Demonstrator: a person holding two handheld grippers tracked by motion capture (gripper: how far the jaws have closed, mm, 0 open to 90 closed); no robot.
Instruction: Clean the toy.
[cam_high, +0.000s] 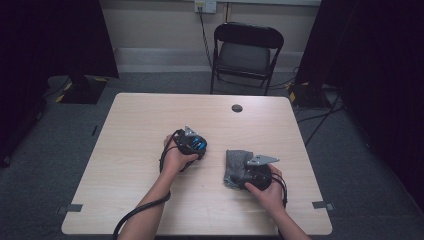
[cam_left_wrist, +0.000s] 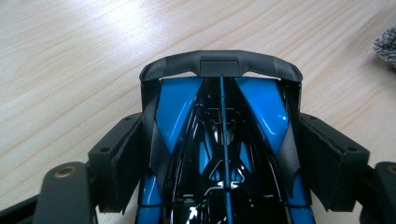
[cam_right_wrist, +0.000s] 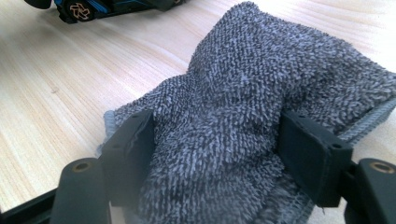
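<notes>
In the high view, the left gripper hid most of the blue toy car mid-table. In the left gripper view, its jaws clamped the car's flanks, spoiler pointing away. In the right gripper view, the right gripper pinched the grey towel, near edge cut off.

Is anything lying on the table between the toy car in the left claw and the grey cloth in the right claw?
Nothing visible. In the high view only bare table lies between the toy car in the left claw and the grey cloth bunched in the right claw.
</notes>
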